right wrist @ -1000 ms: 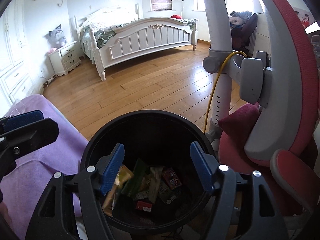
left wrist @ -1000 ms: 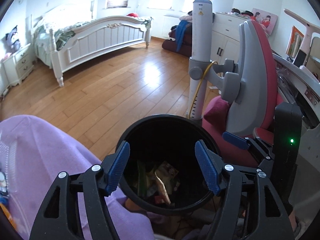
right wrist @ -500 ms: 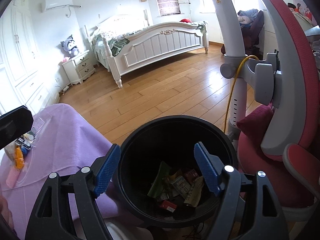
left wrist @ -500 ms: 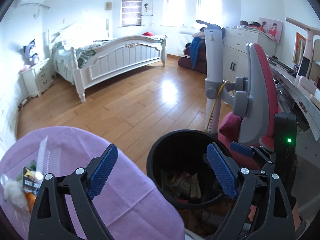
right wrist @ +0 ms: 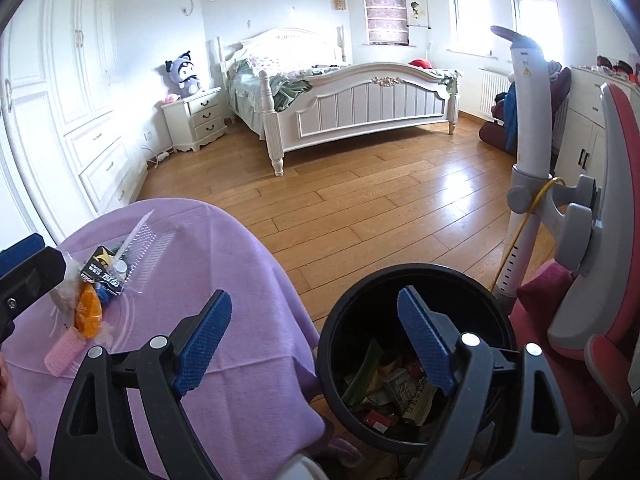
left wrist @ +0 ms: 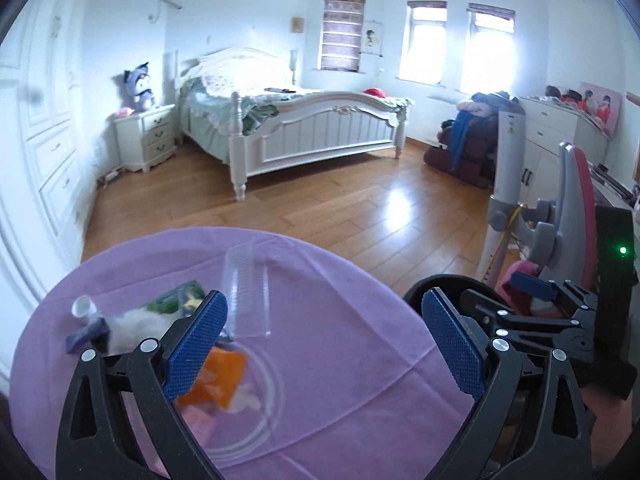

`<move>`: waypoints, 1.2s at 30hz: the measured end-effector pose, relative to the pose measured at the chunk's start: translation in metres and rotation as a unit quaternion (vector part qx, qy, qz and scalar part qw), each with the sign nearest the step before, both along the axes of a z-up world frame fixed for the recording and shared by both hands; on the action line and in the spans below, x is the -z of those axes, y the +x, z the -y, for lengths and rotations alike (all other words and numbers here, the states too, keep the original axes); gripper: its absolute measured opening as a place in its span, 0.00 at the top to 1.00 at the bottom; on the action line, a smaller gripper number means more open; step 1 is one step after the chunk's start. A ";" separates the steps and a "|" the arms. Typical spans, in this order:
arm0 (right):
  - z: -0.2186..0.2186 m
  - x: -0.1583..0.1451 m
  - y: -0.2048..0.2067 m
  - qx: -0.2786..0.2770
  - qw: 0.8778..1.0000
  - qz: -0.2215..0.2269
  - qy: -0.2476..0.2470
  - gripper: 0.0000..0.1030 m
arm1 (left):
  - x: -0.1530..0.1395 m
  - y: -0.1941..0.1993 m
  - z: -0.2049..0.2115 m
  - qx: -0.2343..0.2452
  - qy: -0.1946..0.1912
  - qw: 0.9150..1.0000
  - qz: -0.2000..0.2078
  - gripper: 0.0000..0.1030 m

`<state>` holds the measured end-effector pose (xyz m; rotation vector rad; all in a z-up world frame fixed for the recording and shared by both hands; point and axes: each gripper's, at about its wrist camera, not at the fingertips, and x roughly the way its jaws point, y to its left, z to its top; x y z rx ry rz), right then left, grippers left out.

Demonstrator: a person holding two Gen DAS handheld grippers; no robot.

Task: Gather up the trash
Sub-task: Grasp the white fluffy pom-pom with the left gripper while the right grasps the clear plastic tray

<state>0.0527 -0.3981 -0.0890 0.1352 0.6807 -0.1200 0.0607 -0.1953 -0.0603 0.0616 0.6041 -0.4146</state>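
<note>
We hold left gripper [left wrist: 324,344] spread, empty, over trash pile [left wrist: 192,344] on purple bench [left wrist: 340,320]. Right gripper [right wrist: 316,348] spread beside bin [right wrist: 416,280]. Next we lower onto orange wrapper [left wrist: 216,376], pinch one item, avoid snagging cloth.

Left gripper [left wrist: 324,344]: jaws spread wide, nothing between the blue pads [left wrist: 196,344]; held above the purple tablecloth [left wrist: 340,380], fingers pointing across it.

Right gripper [right wrist: 316,344]: jaws likewise wide apart, empty. Left finger lies over the tablecloth's edge, right finger beyond it. It sits to the right of the left gripper, well apart.
</note>
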 end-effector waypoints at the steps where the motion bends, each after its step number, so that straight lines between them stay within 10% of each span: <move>1: -0.008 -0.003 0.003 -0.005 1.000 -0.001 -0.005 0.18 | 0.001 0.002 -0.013 -0.013 -0.001 1.000 -0.002 0.06; 13: -0.068 -0.014 0.029 -0.056 0.998 0.003 -0.024 0.18 | 0.015 0.020 -0.115 -0.094 -0.009 0.995 -0.025 0.06; 26: -0.088 0.015 0.113 -0.140 0.978 -0.059 0.146 0.19 | 0.053 0.055 -0.152 -0.074 -0.040 0.992 -0.095 0.10; 36: -0.118 0.048 0.150 -0.194 0.960 -0.115 0.164 0.55 | 0.070 0.083 -0.146 -0.044 -0.046 0.991 -0.115 0.16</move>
